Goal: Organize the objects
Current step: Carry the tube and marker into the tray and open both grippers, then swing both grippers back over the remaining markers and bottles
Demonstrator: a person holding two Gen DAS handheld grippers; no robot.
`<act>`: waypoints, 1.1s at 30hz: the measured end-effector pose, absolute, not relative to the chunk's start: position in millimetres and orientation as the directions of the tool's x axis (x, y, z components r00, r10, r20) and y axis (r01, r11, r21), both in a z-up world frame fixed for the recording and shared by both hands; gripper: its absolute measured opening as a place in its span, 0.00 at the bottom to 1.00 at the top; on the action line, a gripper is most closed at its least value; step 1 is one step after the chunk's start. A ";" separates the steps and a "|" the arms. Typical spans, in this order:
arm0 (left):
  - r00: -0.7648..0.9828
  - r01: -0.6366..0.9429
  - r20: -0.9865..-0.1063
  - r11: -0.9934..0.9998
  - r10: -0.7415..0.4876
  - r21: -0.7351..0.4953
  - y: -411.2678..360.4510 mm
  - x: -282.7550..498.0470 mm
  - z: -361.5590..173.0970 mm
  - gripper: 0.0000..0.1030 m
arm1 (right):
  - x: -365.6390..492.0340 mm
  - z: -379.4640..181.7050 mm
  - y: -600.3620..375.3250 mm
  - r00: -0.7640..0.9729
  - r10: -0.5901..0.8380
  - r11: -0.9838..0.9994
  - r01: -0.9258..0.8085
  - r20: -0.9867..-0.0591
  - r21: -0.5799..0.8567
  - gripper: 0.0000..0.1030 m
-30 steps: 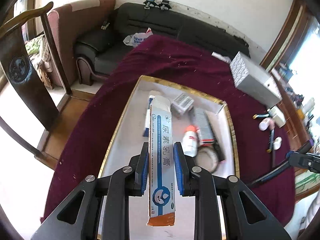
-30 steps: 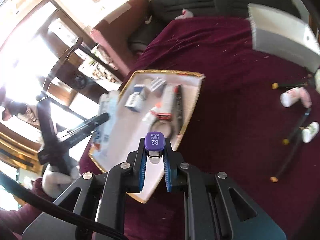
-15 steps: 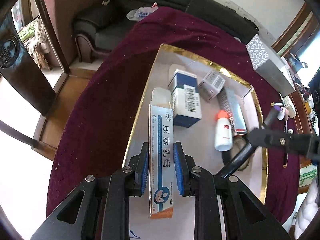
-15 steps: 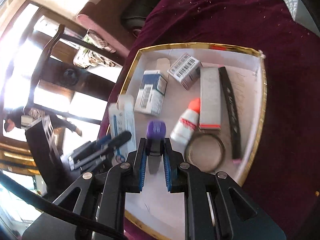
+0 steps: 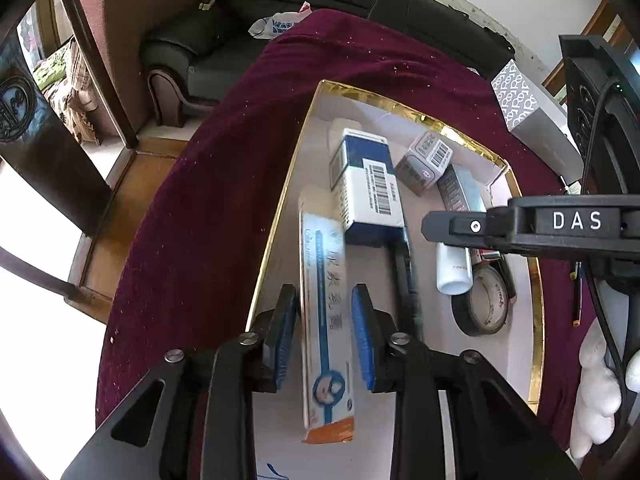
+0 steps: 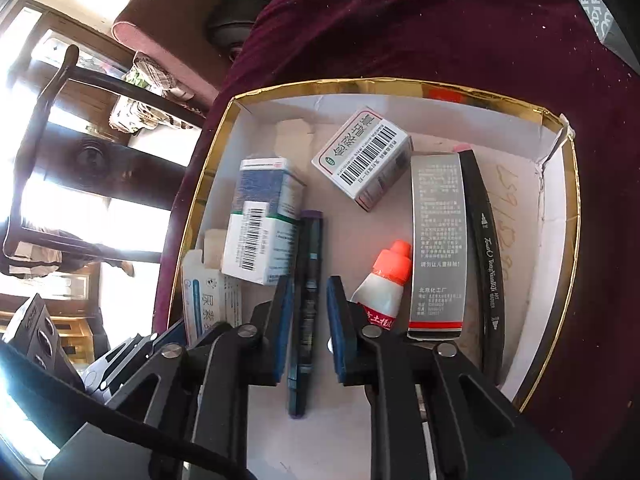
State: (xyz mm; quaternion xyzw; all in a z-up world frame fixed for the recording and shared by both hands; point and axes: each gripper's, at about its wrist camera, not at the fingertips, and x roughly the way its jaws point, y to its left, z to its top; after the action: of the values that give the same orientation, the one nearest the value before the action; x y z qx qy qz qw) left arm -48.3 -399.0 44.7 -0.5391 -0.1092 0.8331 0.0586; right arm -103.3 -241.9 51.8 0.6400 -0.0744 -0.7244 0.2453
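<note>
A gold-rimmed white tray (image 5: 280,216) (image 6: 208,168) sits on a maroon cloth. My left gripper (image 5: 325,300) is open around a long white-and-blue ointment box (image 5: 326,312) that lies flat in the tray; it also shows in the right wrist view (image 6: 204,300). My right gripper (image 6: 308,292) is open around a dark marker with a purple cap (image 6: 306,300) that lies in the tray beside a blue-and-white medicine box (image 6: 262,220) (image 5: 366,184).
The tray also holds a small barcode box (image 6: 366,160), a silver box (image 6: 438,240), a white bottle with an orange cap (image 6: 386,280), a black marker (image 6: 484,256) and a tape roll (image 5: 482,304). A grey patterned box (image 5: 528,116) stands behind. A sofa and chairs surround the table.
Both grippers have lowered into the tray and opened. The ointment box and the purple-capped marker have been let go and now lie on the tray floor.
</note>
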 end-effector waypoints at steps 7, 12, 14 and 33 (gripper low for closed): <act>-0.435 0.037 -0.864 -0.953 0.254 -0.299 -400.8 -44.6 61.3 0.40 | -91.9 85.6 -223.1 -0.174 -0.414 -0.889 0.289 -0.894 0.355 0.38; -0.506 0.050 -0.825 -0.946 0.253 -0.321 -402.0 -32.1 87.0 0.40 | -79.0 128.8 -184.0 -0.320 -0.362 -0.915 0.300 -0.875 0.269 0.42; -0.557 0.033 -0.792 -0.946 0.251 -0.323 -395.1 -22.4 103.1 0.40 | -68.6 158.4 -167.6 -0.436 -0.300 -0.934 0.316 -0.849 0.168 0.43; -0.508 -0.165 -0.803 -0.951 0.310 -0.262 -175.9 21.6 123.2 0.54 | -20.6 156.3 52.4 -0.608 0.137 -0.989 -0.042 -0.782 -0.141 0.92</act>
State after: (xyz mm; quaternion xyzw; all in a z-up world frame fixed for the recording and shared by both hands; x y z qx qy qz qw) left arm 21.6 -175.9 123.2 -0.4764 -0.0760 0.8651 0.1373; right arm -20.6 52.4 156.3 0.4400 0.0538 -0.8950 -0.0502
